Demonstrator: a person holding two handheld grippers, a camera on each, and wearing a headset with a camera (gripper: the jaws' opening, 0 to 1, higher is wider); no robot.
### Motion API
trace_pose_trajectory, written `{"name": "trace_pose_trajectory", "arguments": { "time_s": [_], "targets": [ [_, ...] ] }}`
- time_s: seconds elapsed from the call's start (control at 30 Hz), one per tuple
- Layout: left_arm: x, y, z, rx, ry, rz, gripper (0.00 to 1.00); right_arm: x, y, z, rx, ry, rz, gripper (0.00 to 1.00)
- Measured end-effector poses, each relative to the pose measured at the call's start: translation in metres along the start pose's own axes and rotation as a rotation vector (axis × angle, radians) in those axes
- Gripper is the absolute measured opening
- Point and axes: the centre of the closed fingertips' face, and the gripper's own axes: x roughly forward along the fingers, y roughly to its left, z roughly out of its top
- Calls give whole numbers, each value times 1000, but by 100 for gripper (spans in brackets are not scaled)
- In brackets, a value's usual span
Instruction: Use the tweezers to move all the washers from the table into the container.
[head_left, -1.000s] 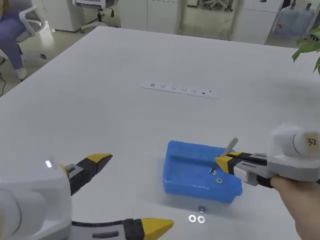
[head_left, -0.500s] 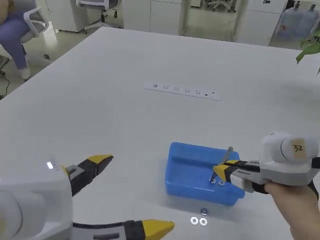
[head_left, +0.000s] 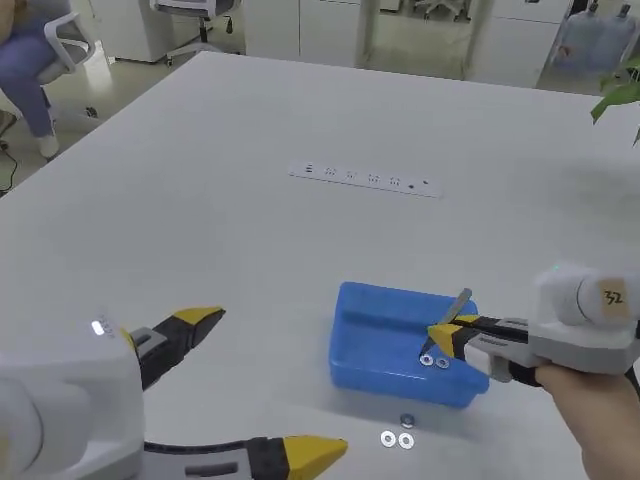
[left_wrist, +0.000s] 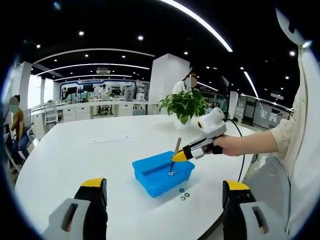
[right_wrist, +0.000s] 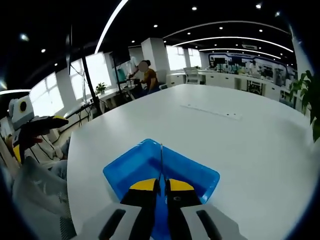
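Head view: container beneath right gripper

Right claw clamps thin metal tweezers over rectangular blue plastic container, two steel washers inside. Three loose washers on white bench; left claw spread wide.

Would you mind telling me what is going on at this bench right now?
The right gripper is shut on tweezers, their tip down inside the blue container beside two washers lying there. On the table just in front of it lie three more washers, not yet moved. The left gripper hangs open and holds nothing.
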Motion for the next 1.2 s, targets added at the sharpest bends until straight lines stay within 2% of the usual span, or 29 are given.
{"name": "trace_pose_trajectory", "arguments": {
  "time_s": [0.13,0.2,0.3,0.4,0.67,0.9,1.03,1.2],
  "targets": [
    [1,-1,0,1,1,-4,98,-11,10,16,47,-83,21,3],
    [1,-1,-1,0,3,-4,98,-18,17,22,47,-109,37,3],
    [2,-1,-1,0,4,-5,98,-29,30,24,50,-138,59,3],
    [2,-1,-2,1,7,-9,98,-36,43,19,64,-148,91,3],
    [5,-5,-1,7,11,-24,98,-37,63,-7,73,-99,128,3],
    [5,-5,-2,9,14,-26,98,-24,61,-32,26,-11,129,3],
    [4,-3,-2,8,13,-20,98,-18,58,-42,-3,27,120,3],
    [3,-3,-3,4,14,-13,98,-14,58,-47,-21,51,124,3]
  ]
}}
